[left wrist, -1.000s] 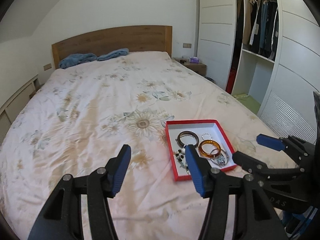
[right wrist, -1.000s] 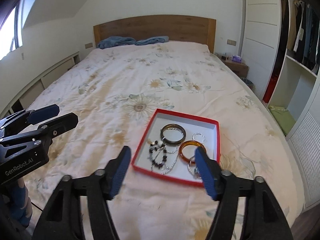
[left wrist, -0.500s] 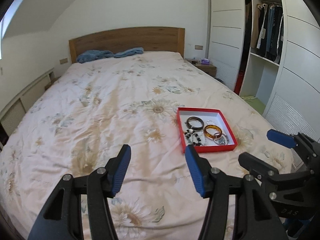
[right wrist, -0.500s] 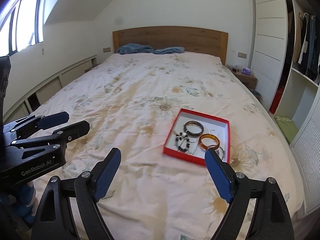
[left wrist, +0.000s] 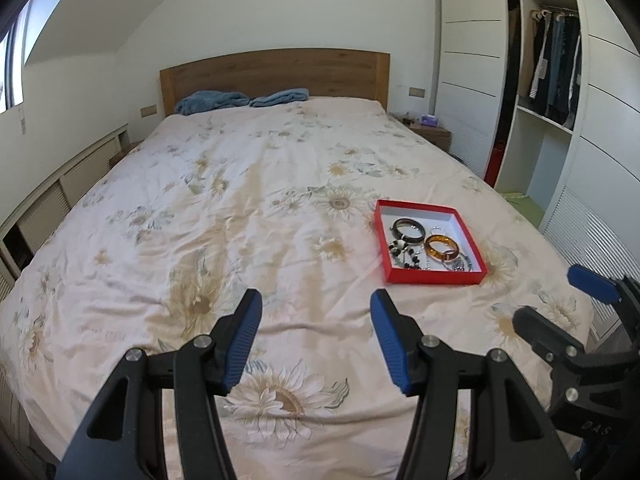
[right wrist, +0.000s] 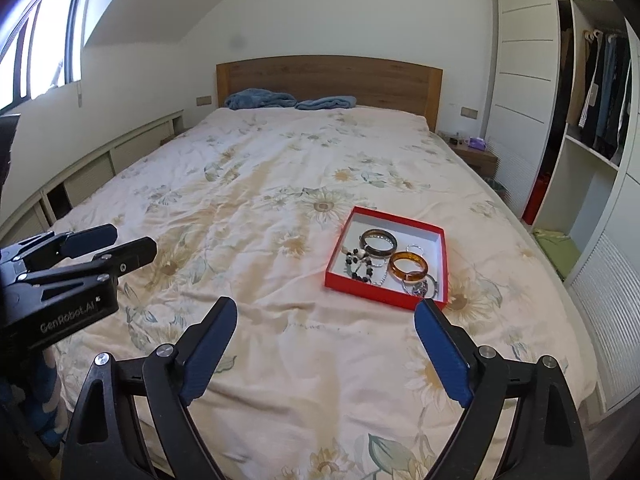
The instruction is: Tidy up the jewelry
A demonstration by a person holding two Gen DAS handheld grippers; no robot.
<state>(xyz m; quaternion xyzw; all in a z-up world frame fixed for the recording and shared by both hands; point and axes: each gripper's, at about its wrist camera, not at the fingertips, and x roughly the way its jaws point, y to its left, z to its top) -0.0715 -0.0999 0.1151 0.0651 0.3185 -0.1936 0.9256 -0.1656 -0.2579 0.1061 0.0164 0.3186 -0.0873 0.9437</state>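
right of centre in both views, the red tray (left wrist: 434, 278) (right wrist: 382, 296) lay on the bed (left wrist: 256, 216) (right wrist: 256, 200), bangles (left wrist: 440, 248) (right wrist: 408, 266) and beads inside. left claw (left wrist: 316, 338) and right claw (right wrist: 326, 354) hung low in frame, both spread apart and holding nothing.

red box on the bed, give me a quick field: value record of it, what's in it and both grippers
box: red box, open, no lid seen, on the floral bedspread
contents: amber bangle, dark bangle, black bead strand, thin silver ring, silver pieces
left gripper: open, empty, short of the box
right gripper: open, empty, short of the box
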